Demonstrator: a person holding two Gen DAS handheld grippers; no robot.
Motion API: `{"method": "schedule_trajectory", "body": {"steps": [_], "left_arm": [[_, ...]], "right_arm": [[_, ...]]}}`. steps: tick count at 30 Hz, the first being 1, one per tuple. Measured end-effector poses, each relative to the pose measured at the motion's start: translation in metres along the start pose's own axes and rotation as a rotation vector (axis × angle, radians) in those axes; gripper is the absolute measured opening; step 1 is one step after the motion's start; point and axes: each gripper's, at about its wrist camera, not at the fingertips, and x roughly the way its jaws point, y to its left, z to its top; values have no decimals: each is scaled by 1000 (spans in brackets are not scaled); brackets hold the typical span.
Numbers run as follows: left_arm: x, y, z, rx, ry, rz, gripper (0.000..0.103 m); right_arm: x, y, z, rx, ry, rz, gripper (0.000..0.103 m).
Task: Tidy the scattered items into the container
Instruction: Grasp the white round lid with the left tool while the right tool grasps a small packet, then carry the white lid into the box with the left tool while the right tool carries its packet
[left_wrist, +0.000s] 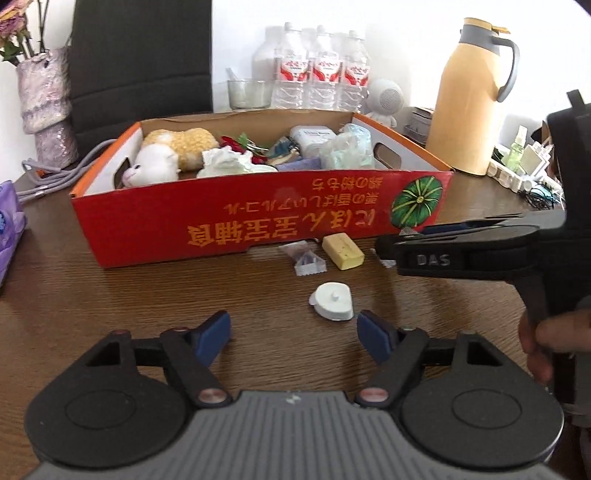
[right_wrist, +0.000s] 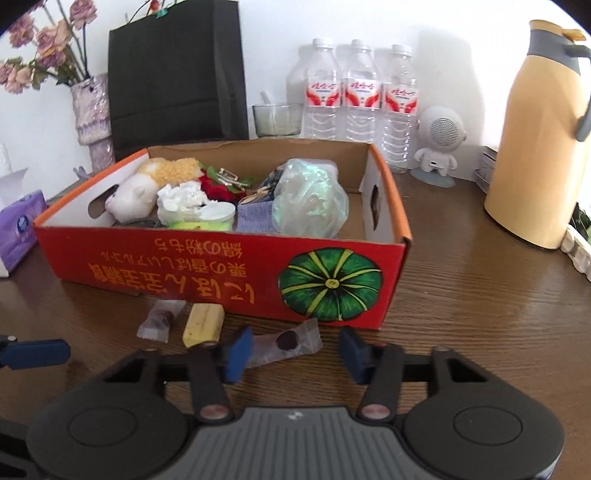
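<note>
Both grippers' fingers (left_wrist: 212, 338) (right_wrist: 238, 350) apart

Red cardboard box (right_wrist: 207, 266) part-filled, clear-wrapped sweet (right_wrist: 284, 343), yellow block (right_wrist: 203, 323), white heart-shaped piece (left_wrist: 332, 301) on table before it

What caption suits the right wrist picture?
Open tongs straddle a wrapped sweet before the red box.
</note>
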Motion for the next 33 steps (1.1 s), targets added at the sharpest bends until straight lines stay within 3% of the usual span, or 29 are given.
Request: {"method": "schedule_trajectory", "body": {"steps": [2, 5, 7, 9, 18, 22, 27, 33], "left_arm": [[4, -3, 2, 8, 0, -4, 70], [10, -11, 6, 14, -8, 12, 54], [12, -14, 8, 17, -14, 13, 36], [13, -17, 8, 26, -18, -1, 26], [-1, -23, 3, 25, -72, 18, 24], [-27, -20, 1, 4, -157, 35, 24], [-69, -17, -7, -25, -275, 107, 24], [-117, -23, -34, -40, -437, 198, 24]], "right_arm": [[0, 0, -1, -12, -19, 10, 30], [-2, 0, -4, -37, -45, 22, 25], [-4, -1, -7, -47, -58, 29, 23], [-6, -2, -9, -48, -58, 32, 22], [-32, 1, -21, -52, -45, 47, 14], [-56, 4, -30, -30, -101, 63, 5], [-87, 17, -36, -54, -154, 49, 5], [-132, 32, -51, -11, -317, 76, 5]]}}
